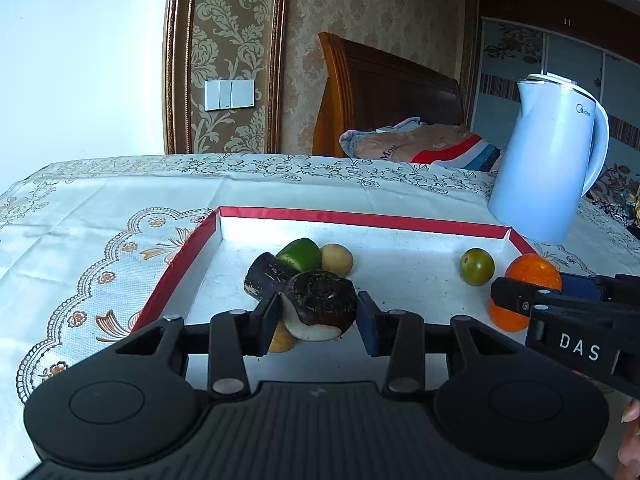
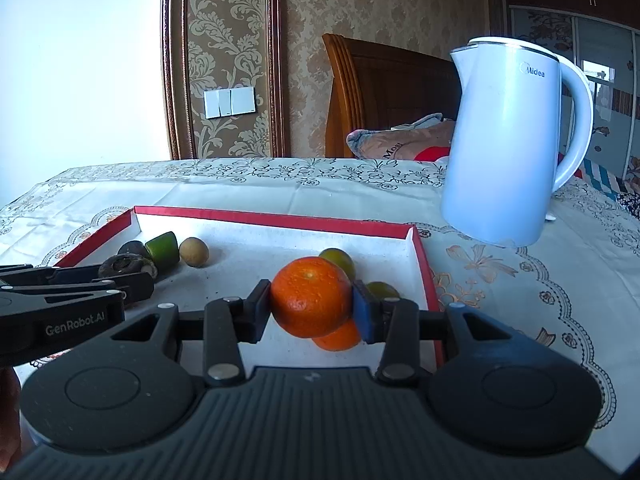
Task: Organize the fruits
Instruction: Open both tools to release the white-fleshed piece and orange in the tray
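Observation:
A dark water chestnut [image 1: 320,304] with a white peeled side sits between the pads of my left gripper [image 1: 318,320], which is shut on it over the left part of a red-rimmed white tray [image 1: 360,218]. Under it lies a tan longan [image 1: 282,338]. Behind are a dark cane piece [image 1: 266,280], a green piece [image 1: 302,254] and another longan [image 1: 337,258]. My right gripper [image 2: 312,308] is shut on an orange [image 2: 310,300] near the tray's [image 2: 260,216] right end. A second orange [image 2: 340,338] lies below, with small green fruits [image 2: 340,260] behind.
A pale blue kettle [image 2: 504,140] stands on the patterned tablecloth [image 2: 520,288] just past the tray's right corner. The two grippers are side by side over the tray. Behind the table are a wooden headboard [image 1: 380,92] and bedding.

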Available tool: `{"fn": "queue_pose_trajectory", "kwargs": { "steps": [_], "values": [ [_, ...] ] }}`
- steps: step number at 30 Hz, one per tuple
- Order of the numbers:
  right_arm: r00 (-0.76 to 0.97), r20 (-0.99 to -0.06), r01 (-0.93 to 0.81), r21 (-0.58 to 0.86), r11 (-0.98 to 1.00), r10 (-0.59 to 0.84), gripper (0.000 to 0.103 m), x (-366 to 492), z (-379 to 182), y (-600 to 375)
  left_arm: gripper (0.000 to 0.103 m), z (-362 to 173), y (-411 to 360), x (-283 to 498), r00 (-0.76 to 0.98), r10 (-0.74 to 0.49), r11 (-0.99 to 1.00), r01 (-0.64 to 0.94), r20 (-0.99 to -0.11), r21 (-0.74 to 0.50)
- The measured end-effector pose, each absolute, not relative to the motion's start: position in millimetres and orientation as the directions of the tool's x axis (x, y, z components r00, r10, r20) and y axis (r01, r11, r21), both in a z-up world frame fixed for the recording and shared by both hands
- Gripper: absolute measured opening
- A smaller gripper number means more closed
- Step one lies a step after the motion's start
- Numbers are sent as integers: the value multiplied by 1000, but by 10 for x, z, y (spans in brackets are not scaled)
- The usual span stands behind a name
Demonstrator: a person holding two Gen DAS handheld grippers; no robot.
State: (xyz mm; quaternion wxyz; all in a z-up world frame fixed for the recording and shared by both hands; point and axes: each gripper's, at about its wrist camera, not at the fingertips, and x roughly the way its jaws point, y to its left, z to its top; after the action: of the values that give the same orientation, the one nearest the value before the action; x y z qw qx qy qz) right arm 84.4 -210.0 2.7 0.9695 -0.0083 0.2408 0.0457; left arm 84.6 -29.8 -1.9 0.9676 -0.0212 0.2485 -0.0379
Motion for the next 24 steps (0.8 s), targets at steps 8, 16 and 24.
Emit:
{"fn": "queue_pose_trajectory", "kwargs": {
  "steps": [8,16,24],
  "values": [
    [879,-471,-82,14,997,79,51,877,6,-2104,50,-25,-286,869,876,-57,998,38,-479,-49],
    [868,-491,-65,50,997,82,63,912,-17,-2165,56,-34,-278,877,874,-50,998,31,-484,-47],
    [873,-482,-60,38,997,71,72,907,-17,-2163,56,-33,-259,872,872,-54,998,30,-486,-57]
  ]
}}
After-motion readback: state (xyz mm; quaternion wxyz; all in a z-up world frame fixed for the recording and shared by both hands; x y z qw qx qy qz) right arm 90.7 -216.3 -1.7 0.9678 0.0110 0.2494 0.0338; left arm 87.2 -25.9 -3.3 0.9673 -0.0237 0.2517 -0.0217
